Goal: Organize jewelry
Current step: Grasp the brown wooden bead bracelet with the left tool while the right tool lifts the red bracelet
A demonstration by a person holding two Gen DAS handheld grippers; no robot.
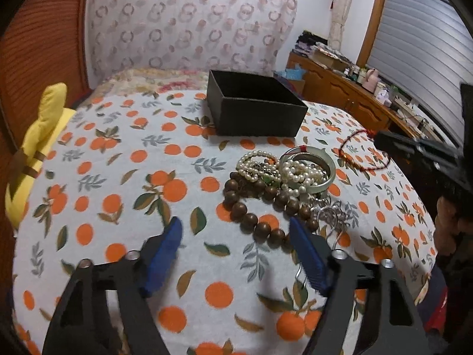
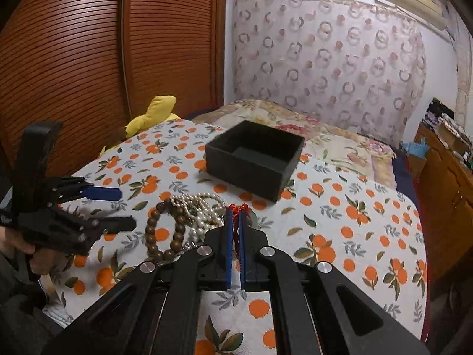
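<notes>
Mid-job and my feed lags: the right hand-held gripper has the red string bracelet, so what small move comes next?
Probably lift and carry it forward over the open black box. The right hand-held gripper is shut on the red string bracelet, which looks free of the bead pile, and the box appears empty.

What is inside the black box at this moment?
The black box shows only its dark inner floor and walls in the right wrist view; no jewelry is visible there. Its near wall hides the strip of floor right behind it, and the left wrist view shows less still.
</notes>
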